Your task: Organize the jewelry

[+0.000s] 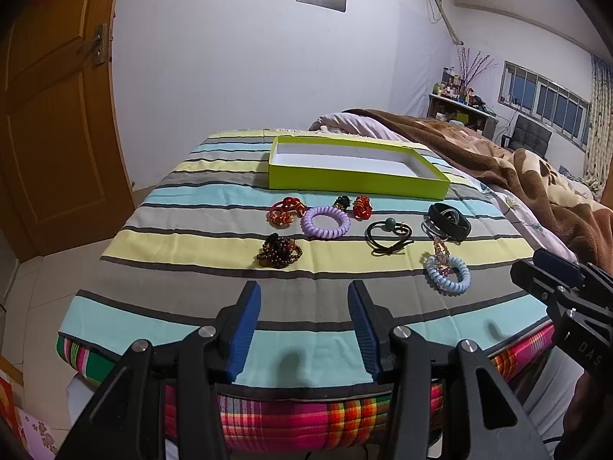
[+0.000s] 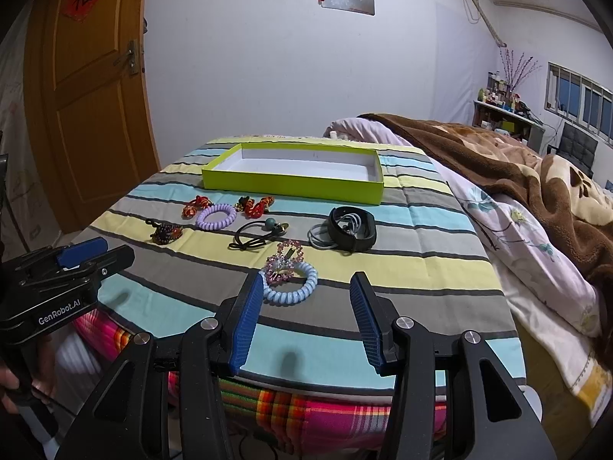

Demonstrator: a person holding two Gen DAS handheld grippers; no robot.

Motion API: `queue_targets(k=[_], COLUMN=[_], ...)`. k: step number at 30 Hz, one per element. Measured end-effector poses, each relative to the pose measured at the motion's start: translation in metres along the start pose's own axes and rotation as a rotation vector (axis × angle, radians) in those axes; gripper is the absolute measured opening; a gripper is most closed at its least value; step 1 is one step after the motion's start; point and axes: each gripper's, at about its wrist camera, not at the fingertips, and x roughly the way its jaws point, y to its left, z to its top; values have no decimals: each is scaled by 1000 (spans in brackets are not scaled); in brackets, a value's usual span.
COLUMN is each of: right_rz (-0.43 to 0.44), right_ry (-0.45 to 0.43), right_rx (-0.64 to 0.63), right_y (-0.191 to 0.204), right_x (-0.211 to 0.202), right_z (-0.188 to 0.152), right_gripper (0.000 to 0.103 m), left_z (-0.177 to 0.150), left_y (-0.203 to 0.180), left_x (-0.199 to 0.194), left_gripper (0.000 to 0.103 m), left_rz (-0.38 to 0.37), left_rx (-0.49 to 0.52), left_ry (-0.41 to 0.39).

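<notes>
Up front in the left wrist view, the left gripper (image 1: 304, 329) hangs with jaws apart over the striped cloth (image 1: 153, 207), short of a garnet bead bracelet (image 1: 278, 251) and lilac spiral hair tie (image 1: 325, 222); beyond them sits the lime-green box (image 1: 356, 184). From the right wrist view, the right gripper (image 2: 306, 322) is spread too, a pale-blue spiral hair tie (image 2: 291, 287) just beyond its left finger

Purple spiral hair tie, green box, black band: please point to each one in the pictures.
Purple spiral hair tie (image 1: 325, 222): left wrist view, on its coiled ring.
Green box (image 2: 291, 186): right wrist view, on its near outer wall.
Black band (image 2: 354, 235): right wrist view, on its front strap.
</notes>
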Motion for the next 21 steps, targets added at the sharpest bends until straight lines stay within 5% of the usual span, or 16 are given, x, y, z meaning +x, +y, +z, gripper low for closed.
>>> queue_targets(k=[21], right_rz=[-3], right_ry=[-15], right_rx=[-1], right_y=[0], right_x=[-2], right_z=[0], right_gripper=[48], left_z=[0], left_y=[-1], left_x=[-1], left_gripper=[49], left_rz=[6], left_rx=[3], left_ry=[-8])
